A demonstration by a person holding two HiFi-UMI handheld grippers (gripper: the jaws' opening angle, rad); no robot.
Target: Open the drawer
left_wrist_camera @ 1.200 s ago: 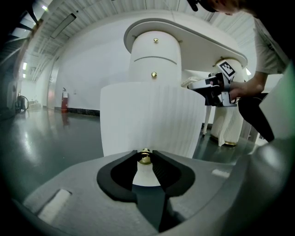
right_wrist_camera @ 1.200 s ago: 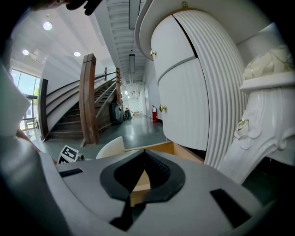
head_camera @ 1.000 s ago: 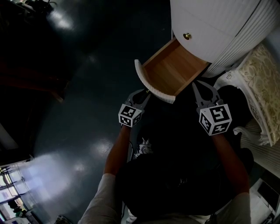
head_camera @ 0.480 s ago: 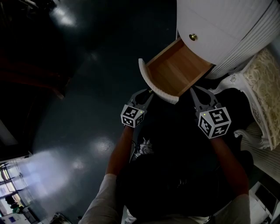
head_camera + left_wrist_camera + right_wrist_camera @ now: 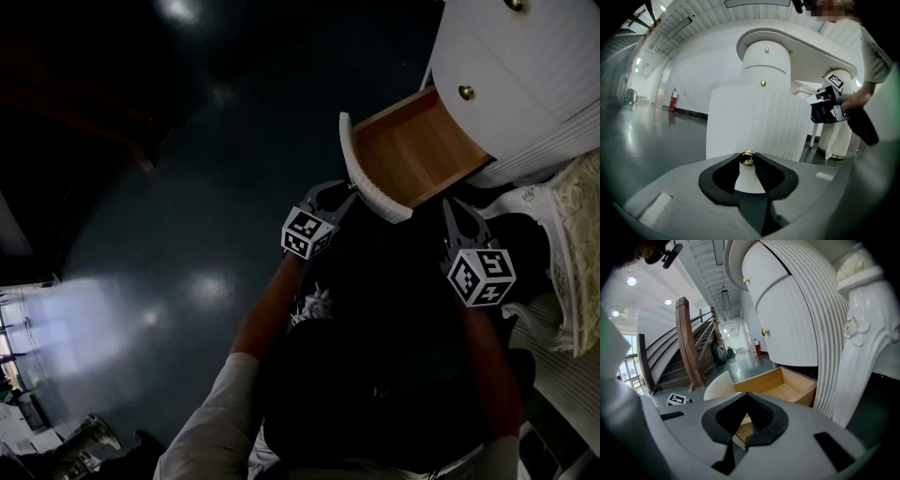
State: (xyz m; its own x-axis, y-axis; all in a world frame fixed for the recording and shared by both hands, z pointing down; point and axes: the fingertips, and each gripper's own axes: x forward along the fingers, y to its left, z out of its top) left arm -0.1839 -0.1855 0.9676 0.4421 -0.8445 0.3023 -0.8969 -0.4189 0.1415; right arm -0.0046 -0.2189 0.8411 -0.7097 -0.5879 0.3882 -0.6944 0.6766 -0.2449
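The bottom drawer (image 5: pixel 412 155) of a round white ribbed cabinet (image 5: pixel 525 75) stands pulled out, its bare wood inside showing. My left gripper (image 5: pixel 349 190) is at the drawer's curved white front (image 5: pixel 754 122). In the left gripper view this gripper (image 5: pixel 747 157) is shut on the small brass knob (image 5: pixel 747 158) at its fingertips. My right gripper (image 5: pixel 457 202) hangs beside the drawer's right side, apart from it. In the right gripper view its fingertips (image 5: pixel 746 394) meet with nothing between them, and the open drawer (image 5: pixel 787 385) lies just ahead.
A carved white furniture leg (image 5: pixel 525 202) stands close on the right, next to the cabinet (image 5: pixel 787 319), and it fills the right of the right gripper view (image 5: pixel 862 333). Two closed upper drawers carry brass knobs (image 5: pixel 466 92). Dark glossy floor (image 5: pixel 187 234) spreads left. A wooden staircase (image 5: pixel 689 343) rises beyond.
The head view has swung, so drawer and grippers sit further right in the picture. The left gripper stays on the drawer front. The right gripper has sunk a little beside the drawer.
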